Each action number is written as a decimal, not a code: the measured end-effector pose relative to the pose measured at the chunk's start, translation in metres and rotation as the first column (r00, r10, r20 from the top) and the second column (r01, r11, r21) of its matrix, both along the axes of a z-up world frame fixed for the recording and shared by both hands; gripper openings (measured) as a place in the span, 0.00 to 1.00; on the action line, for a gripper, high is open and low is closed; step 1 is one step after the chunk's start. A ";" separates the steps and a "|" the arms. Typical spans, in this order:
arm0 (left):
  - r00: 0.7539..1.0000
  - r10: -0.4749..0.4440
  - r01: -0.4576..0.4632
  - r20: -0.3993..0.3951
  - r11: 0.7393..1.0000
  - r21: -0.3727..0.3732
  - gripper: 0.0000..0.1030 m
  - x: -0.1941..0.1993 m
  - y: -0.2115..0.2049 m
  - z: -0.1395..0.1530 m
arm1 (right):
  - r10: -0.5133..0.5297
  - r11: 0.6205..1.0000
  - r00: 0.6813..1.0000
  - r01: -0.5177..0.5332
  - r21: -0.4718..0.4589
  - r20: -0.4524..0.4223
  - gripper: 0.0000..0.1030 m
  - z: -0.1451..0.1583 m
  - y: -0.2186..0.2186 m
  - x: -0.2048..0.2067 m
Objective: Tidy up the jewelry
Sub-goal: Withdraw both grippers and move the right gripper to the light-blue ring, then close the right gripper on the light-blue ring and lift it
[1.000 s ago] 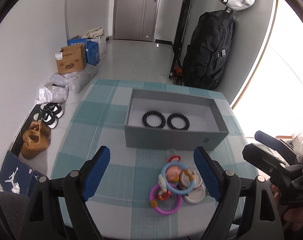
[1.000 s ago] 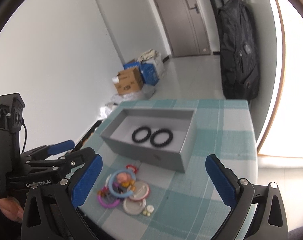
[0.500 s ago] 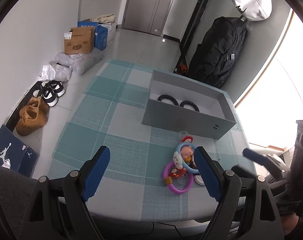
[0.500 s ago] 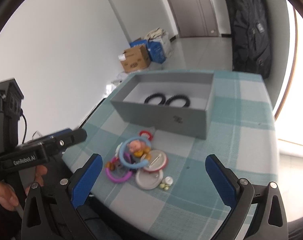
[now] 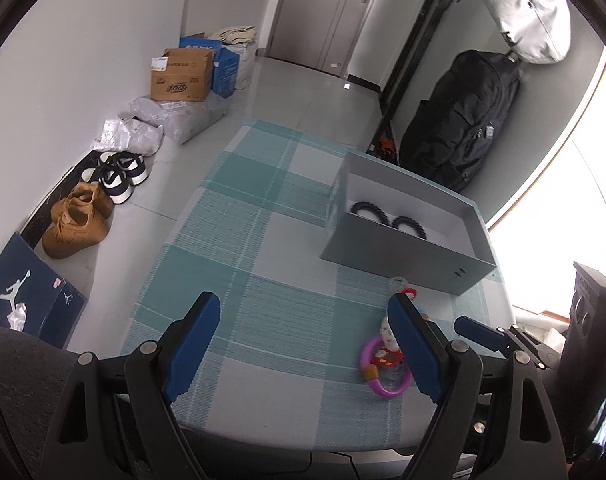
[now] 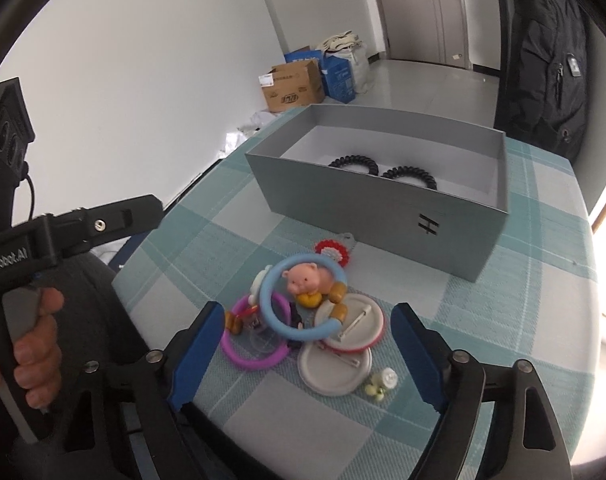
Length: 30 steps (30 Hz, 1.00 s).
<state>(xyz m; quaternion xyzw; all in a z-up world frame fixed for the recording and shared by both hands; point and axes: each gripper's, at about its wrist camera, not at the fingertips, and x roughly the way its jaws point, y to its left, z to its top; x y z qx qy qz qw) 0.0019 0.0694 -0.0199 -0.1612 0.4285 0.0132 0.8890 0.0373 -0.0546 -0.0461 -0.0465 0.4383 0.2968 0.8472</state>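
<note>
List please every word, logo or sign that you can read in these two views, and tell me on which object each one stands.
"GenRobot.AI": on the body of the left tool, first letter cut off at the picture's edge.
An "H"-like black mark: on the front wall of the grey box.
Jumping-figure logo, no words: on the dark blue shoebox.
Blue print on the cardboard carton: too blurred to read.
Print on the blue carton: too blurred.

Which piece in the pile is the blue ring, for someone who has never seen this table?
Start at the grey box on the checked tablecloth; a heap of trinkets lies just in front of its near wall. The blue ring sits on top of that heap, overlapping the purple ring and a white badge. It alone carries a pink pig figure.
</note>
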 end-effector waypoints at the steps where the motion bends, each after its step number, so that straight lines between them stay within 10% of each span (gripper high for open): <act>1: 1.000 0.004 -0.004 -0.003 1.000 -0.009 0.80 0.000 0.002 -0.001 | -0.001 1.000 1.000 0.001 0.002 -0.004 0.81 -0.001 0.001 0.002; 30: 0.997 -0.016 0.015 -0.074 1.000 -0.013 0.80 0.008 0.004 -0.014 | -0.003 0.998 1.000 0.002 0.064 0.014 0.56 0.004 0.007 0.015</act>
